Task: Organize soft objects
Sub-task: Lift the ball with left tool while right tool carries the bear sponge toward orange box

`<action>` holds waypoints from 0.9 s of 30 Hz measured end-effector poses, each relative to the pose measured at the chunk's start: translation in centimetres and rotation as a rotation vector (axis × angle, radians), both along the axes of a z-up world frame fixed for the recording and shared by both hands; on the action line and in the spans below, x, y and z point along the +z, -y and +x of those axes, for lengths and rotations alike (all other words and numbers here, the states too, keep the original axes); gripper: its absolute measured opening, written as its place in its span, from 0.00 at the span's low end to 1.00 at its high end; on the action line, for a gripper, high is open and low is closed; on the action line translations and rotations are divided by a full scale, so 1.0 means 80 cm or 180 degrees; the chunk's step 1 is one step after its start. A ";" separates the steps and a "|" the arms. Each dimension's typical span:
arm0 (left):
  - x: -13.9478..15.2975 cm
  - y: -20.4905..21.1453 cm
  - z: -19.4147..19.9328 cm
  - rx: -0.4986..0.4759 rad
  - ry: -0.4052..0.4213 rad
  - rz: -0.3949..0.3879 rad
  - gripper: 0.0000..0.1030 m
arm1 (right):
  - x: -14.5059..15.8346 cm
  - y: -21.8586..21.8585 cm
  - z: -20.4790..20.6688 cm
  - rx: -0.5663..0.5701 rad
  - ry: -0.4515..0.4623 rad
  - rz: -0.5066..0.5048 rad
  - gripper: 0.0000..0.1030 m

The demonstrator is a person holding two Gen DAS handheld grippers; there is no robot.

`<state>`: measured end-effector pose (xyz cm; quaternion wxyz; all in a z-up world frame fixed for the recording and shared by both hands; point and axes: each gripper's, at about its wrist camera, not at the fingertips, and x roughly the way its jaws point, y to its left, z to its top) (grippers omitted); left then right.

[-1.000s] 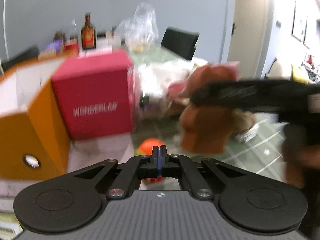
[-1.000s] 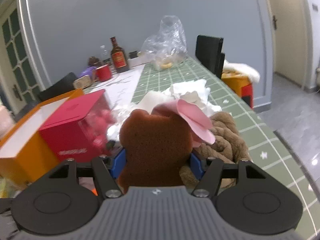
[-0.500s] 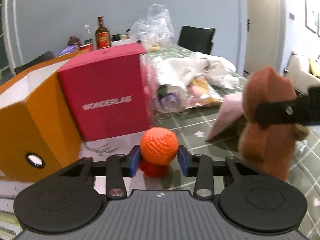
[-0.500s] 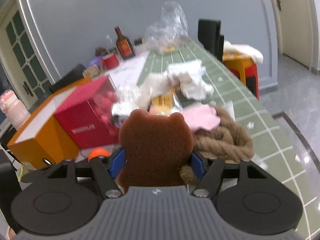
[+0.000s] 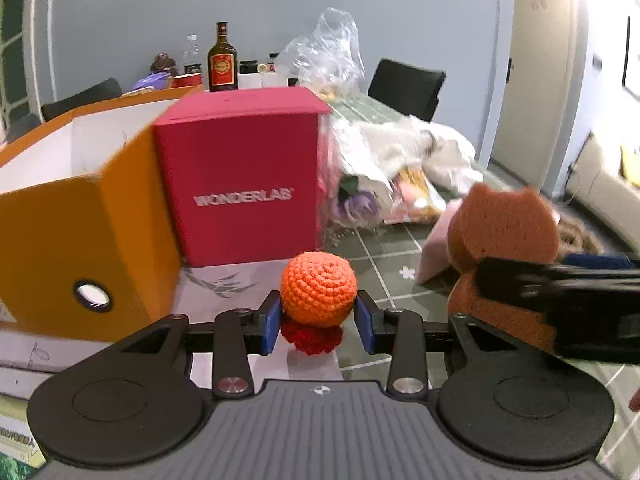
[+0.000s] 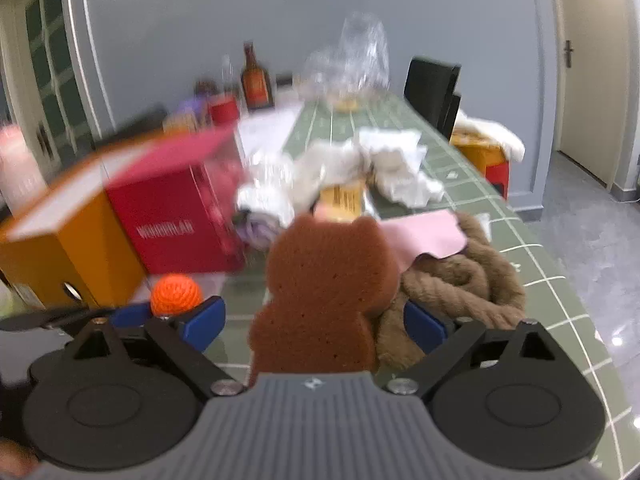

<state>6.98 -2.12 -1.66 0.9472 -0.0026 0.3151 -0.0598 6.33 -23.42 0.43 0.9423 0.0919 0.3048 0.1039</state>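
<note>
The orange crocheted ball, just in front of the red box, seems clamped at its soft middle by the left gripper, while the right gripper, just opened, stands clear of the light, squashy brown sponge bear between its fingers.

right wrist view motion-blurred so red box lettering barely reads, brown bear sponge base hidden behind gripper body, can't tell if it rests on counter; left wrist view: right gripper blurred, cut by right edge, covering sponge middle
</note>
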 end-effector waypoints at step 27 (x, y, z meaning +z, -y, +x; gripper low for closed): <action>0.044 -0.011 -0.018 -0.0044 0.0221 -0.0116 0.42 | -0.061 -0.059 -0.029 -0.0838 0.0019 -0.0464 0.87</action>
